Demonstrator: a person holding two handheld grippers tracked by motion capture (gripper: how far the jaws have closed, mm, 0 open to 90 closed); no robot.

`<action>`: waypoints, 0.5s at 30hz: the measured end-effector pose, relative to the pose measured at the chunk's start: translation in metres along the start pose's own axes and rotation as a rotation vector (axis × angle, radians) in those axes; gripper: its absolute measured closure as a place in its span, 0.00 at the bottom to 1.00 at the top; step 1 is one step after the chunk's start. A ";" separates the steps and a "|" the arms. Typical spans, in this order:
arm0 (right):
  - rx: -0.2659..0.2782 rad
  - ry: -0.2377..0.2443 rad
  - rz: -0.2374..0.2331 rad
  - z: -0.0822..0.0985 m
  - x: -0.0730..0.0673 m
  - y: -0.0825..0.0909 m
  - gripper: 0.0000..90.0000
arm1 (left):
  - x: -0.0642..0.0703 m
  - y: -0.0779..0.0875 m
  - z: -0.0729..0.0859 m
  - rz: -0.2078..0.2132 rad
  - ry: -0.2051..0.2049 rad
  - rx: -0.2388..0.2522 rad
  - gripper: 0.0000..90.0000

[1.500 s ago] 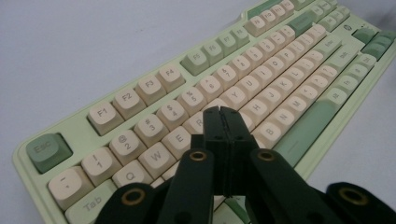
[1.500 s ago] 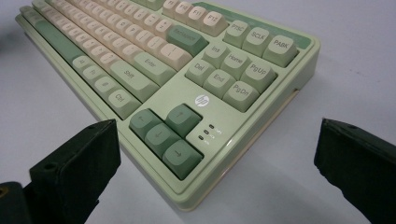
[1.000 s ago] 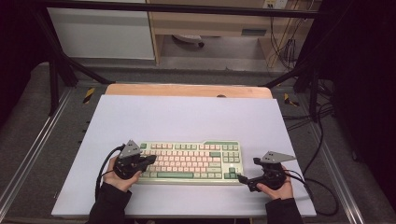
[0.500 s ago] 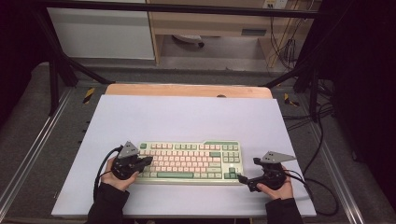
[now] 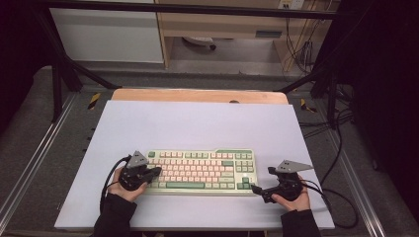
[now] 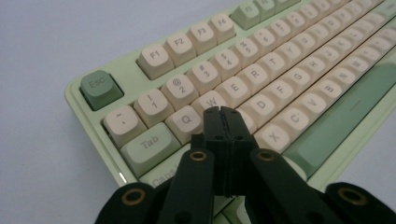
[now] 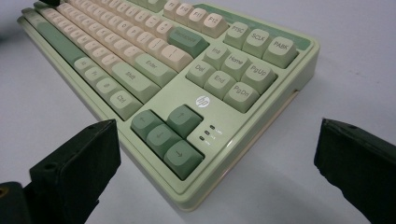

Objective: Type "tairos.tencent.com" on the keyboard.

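A pale green keyboard with cream and green keys lies on the white mat near the front. My left gripper is shut with nothing between its jaws. Its closed tips hover over the letter keys just below W, at the keyboard left end; I cannot tell whether they touch a key. My right gripper stands open at the keyboard's right front corner. In the right gripper view its jaws spread wide on either side of the arrow keys, and the pads touch nothing.
The white mat covers a wooden tabletop whose far edge shows. Black cables trail off to the right. Metal frame rails run along both sides. A white cabinet stands beyond the table.
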State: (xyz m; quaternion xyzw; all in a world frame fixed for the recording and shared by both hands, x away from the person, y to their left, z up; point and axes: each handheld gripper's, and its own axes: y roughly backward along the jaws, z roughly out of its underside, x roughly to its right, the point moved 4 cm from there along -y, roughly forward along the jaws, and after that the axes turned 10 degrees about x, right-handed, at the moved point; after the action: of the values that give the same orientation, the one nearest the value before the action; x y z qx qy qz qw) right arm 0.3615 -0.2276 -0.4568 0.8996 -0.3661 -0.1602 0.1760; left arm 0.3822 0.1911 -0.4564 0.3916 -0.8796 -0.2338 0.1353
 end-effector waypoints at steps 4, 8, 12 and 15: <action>0.001 0.001 -0.001 0.000 0.000 0.001 0.01 | 0.000 0.001 -0.001 -0.003 0.005 0.008 1.00; 0.004 -0.002 0.001 -0.001 0.000 0.000 0.01 | 0.001 0.006 -0.004 0.001 0.003 0.022 1.00; 0.014 -0.004 -0.003 -0.002 -0.001 0.001 0.03 | 0.001 0.009 -0.005 0.006 0.000 0.028 1.00; 0.024 -0.011 -0.003 -0.003 -0.002 0.001 0.05 | 0.002 0.009 -0.006 0.010 0.002 0.032 1.00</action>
State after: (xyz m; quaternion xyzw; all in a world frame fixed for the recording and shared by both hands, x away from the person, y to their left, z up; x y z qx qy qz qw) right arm 0.3613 -0.2261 -0.4531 0.9013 -0.3677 -0.1612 0.1630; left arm 0.3778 0.1934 -0.4466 0.3897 -0.8850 -0.2186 0.1311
